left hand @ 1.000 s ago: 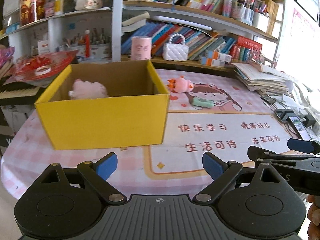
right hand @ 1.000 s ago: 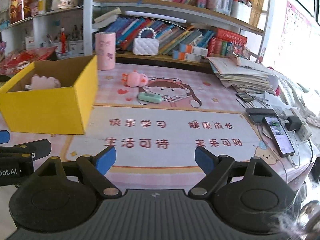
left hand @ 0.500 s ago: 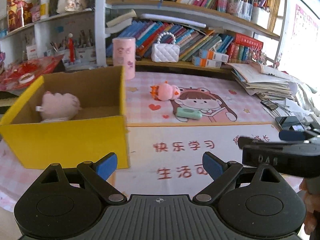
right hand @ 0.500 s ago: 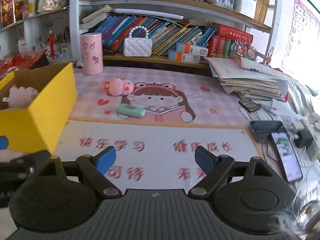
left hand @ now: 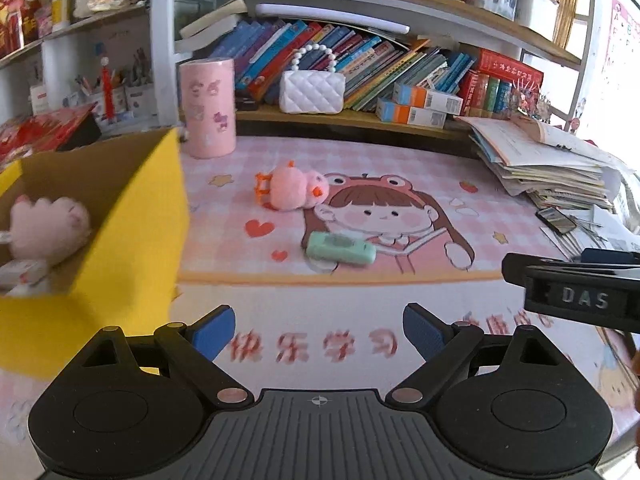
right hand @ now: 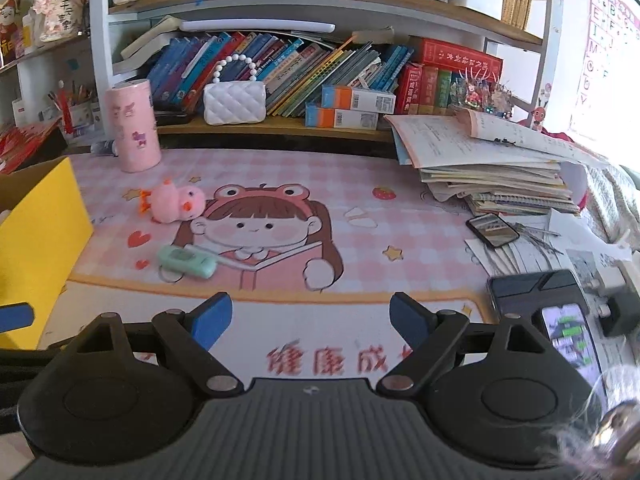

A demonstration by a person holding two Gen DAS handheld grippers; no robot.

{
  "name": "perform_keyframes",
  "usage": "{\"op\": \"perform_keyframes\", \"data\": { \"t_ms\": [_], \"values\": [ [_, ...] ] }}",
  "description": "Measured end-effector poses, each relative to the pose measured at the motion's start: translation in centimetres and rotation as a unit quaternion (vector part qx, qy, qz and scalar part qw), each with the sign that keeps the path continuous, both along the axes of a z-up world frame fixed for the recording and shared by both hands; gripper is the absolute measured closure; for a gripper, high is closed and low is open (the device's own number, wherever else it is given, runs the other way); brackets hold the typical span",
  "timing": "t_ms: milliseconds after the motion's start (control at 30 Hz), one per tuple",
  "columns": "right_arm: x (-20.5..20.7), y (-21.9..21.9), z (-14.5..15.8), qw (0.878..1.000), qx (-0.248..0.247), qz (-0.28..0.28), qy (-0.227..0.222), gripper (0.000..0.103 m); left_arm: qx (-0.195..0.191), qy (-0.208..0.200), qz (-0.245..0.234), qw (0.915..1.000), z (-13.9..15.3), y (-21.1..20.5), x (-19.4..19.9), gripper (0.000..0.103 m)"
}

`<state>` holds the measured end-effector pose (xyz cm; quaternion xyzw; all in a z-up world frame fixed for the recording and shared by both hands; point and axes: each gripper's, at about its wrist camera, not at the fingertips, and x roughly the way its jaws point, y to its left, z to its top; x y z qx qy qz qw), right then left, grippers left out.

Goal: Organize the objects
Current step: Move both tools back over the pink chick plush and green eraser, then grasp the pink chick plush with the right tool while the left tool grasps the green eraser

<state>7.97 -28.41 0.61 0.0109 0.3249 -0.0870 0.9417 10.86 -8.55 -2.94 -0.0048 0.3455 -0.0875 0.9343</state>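
A pink plush duck (left hand: 294, 190) lies on the cartoon desk mat, also in the right wrist view (right hand: 174, 202). A mint green case (left hand: 340, 247) lies in front of it, also in the right wrist view (right hand: 186, 261). A yellow cardboard box (left hand: 132, 248) at the left holds a pink plush toy (left hand: 48, 226); its wall also shows in the right wrist view (right hand: 36, 248). My left gripper (left hand: 319, 330) is open and empty above the mat. My right gripper (right hand: 310, 322) is open and empty; its body shows in the left wrist view (left hand: 576, 294).
A pink cylinder (right hand: 134, 126) and white quilted purse (right hand: 234, 102) stand at the back before the bookshelf. A stack of papers (right hand: 500, 168) fills the right. Phones (right hand: 492, 230) (right hand: 568, 332) and a charger lie at the right edge.
Both grippers have moved forward and to the right over the mat. The duck and green case look nearer, and the yellow box has slid to the left edge of both views.
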Motion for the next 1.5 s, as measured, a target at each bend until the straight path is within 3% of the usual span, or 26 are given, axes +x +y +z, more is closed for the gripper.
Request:
{"op": "perform_keyframes", "data": {
  "t_ms": [333,733,900,1033,1167,1500],
  "values": [
    [3.7,-3.4,0.1,1.0,-0.002,0.016,-0.008,0.017,0.022,-0.01,-0.017,0.9996,-3.3,-4.5,6.8,0.016],
    [5.2,-4.2,0.4,0.999,-0.019,0.046,-0.016,0.015,0.05,0.005,-0.014,0.9986,-6.1,-5.3,11.6,0.017],
    [5.4,-3.3,0.5,0.997,-0.027,0.065,-0.016,0.015,0.046,0.008,-0.023,0.9986,-6.6,-5.2,12.2,0.034],
    [5.9,-2.8,0.5,0.996,-0.028,0.078,-0.017,0.014,0.039,-0.002,-0.023,0.999,-5.6,-4.5,11.5,0.034],
    [7.2,-2.1,0.4,0.995,-0.02,0.095,-0.02,0.014,-0.001,-0.01,-0.01,0.9999,-3.1,-2.1,9.0,0.034],
    [15.3,3.3,-2.9,0.98,0.027,0.199,-0.005,0.012,-0.03,-0.02,0.033,0.9988,1.8,2.5,1.5,0.034]
  ]
}}
